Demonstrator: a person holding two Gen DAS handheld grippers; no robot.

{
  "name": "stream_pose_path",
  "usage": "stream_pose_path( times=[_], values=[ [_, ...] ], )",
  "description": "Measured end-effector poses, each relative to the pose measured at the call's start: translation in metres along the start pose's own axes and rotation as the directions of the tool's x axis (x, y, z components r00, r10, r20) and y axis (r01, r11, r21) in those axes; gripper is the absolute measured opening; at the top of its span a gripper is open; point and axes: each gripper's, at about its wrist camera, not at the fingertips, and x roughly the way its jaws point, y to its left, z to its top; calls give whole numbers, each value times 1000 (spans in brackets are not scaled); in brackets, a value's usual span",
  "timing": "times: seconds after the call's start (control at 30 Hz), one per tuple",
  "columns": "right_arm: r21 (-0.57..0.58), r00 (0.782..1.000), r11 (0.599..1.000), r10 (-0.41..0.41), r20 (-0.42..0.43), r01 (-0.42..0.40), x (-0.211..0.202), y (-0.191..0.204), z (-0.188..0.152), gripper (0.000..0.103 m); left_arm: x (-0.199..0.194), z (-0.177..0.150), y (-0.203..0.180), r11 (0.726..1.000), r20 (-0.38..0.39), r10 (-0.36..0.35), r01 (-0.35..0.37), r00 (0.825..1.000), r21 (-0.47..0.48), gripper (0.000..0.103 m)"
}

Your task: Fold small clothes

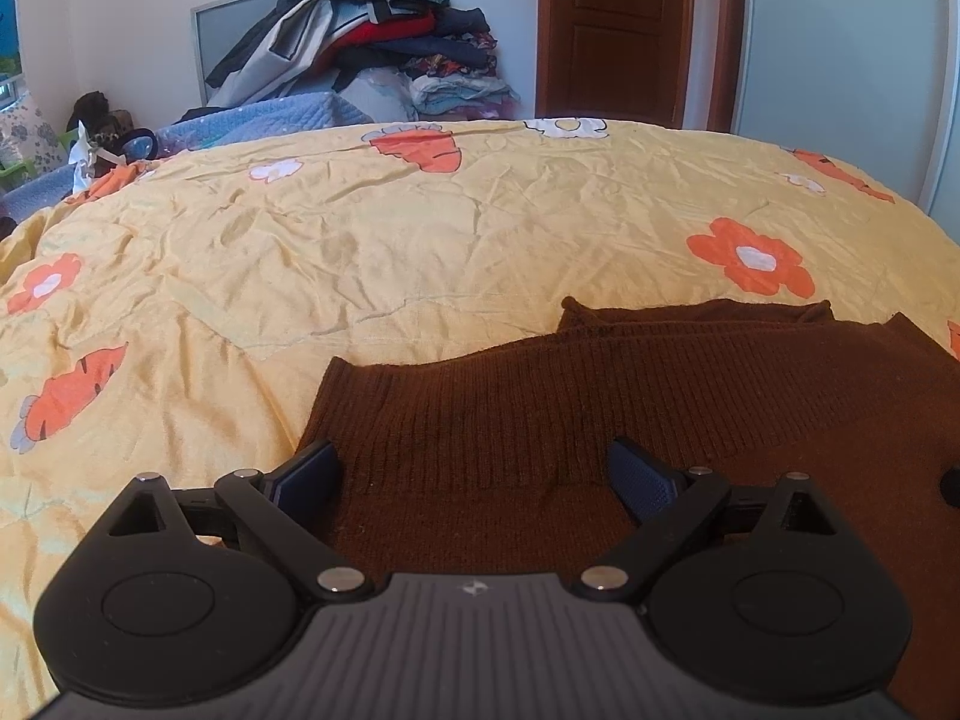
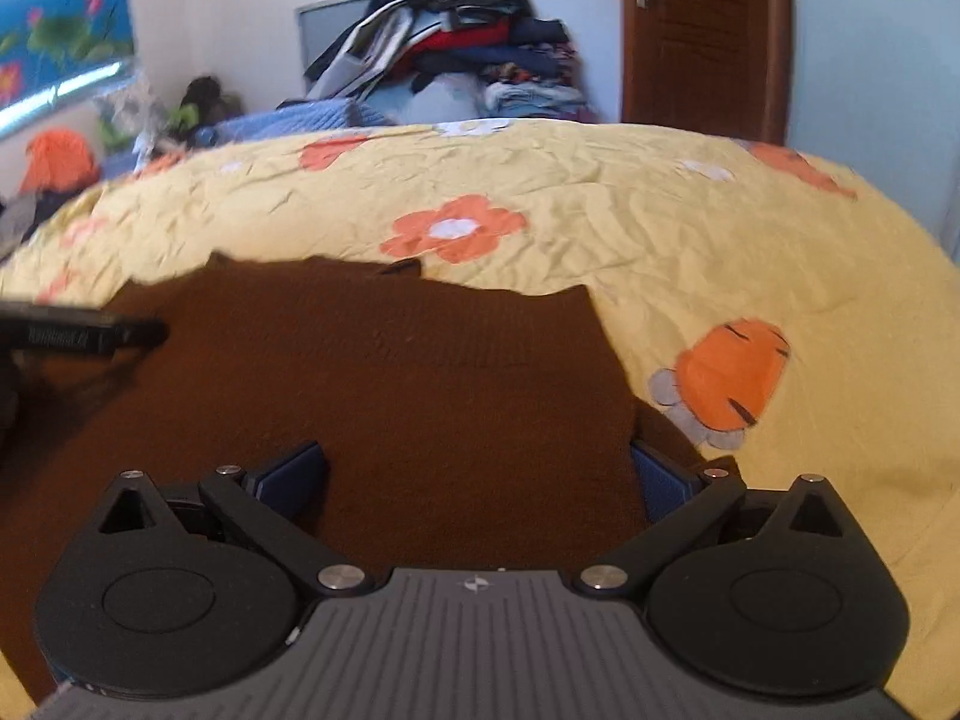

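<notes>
Yellow floral bedspread (image 1: 420, 240), heaped clothes (image 1: 372, 30), brown door (image 1: 612, 30), white walls (image 1: 120, 18)

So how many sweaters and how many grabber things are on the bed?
Brown sweater: 1
Grippers: 2, the left gripper and the right gripper, both open over the sweater
Yellow flowered bedspread: 1
Total: 4

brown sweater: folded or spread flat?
Partly folded: the brown sweater shows a ribbed layer lying over another, edges stepped. Fold count: cannot tell.
</notes>
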Motion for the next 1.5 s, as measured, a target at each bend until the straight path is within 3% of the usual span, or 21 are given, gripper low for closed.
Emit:
stream_pose_path(
  times=[0.1,0.23,0.33,0.37,0.4,0.6,0.73,0.8,0.83,0.93,1.03,1.1,1.17,1.23,1.27,1.33,1.43,1.5],
  values=[
    [-17,1000,1000,-14,0,14,-1,4,-2,103,-19,-2,-9,997,27,71,-71,997,2,97],
    [-5,1000,1000,-12,9,12,-3,3,-3,103,-59,-17,-25,997,70,-76,75,995,18,98],
    [-4,1000,1000,-11,8,11,-1,1,-2,103,-48,-42,-35,990,34,-45,40,998,136,100],
    [-3,1000,1000,-9,7,9,0,1,-1,103,-46,-48,-23,993,65,-93,87,994,82,100],
    [-3,1000,1000,-8,7,8,0,1,-1,103,-42,-44,-12,992,42,-119,118,992,39,102],
    [-4,1000,1000,-9,8,9,0,0,-1,103,-60,-39,-32,992,39,25,-30,999,126,100],
    [-1,1000,1000,-16,10,16,-1,1,-1,103,-101,-61,-58,982,67,-132,121,989,144,101],
    [-2,1000,1000,-21,11,21,-1,1,-1,103,-101,-84,-76,960,30,-135,123,990,252,101],
    [-4,1000,1000,-23,11,23,-1,1,-2,103,-103,-97,-74,960,105,-138,106,985,260,101],
    [-11,1000,999,-31,4,31,-2,3,0,103,-105,-87,-62,973,48,-109,97,993,210,101],
    [21,994,994,-108,1,108,-21,19,6,103,-124,-86,-53,976,81,-68,49,994,213,101],
    [44,998,999,-13,53,11,-43,34,2,103,-133,-90,-50,975,91,-88,67,992,212,101],
    [-7,998,999,52,34,-52,-51,54,-7,103,-133,-97,-51,971,75,-93,74,993,228,101],
    [-98,999,995,31,-38,-34,-45,73,-22,103,-123,-108,-52,966,31,-78,68,996,248,101],
    [-164,998,986,3,-64,-14,-40,81,-34,103,-123,-113,-46,972,66,-98,81,993,222,101],
    [-240,1000,971,0,30,7,-47,83,-52,103,-119,-112,-40,974,47,-127,115,991,194,102],
    [-183,999,983,11,-30,-16,-50,71,-39,103,-125,-104,-48,975,14,-82,78,997,209,100],
    [-159,999,987,-15,-50,7,-61,72,-32,103,-138,-107,-51,969,48,-117,104,992,224,100]
  ],
)
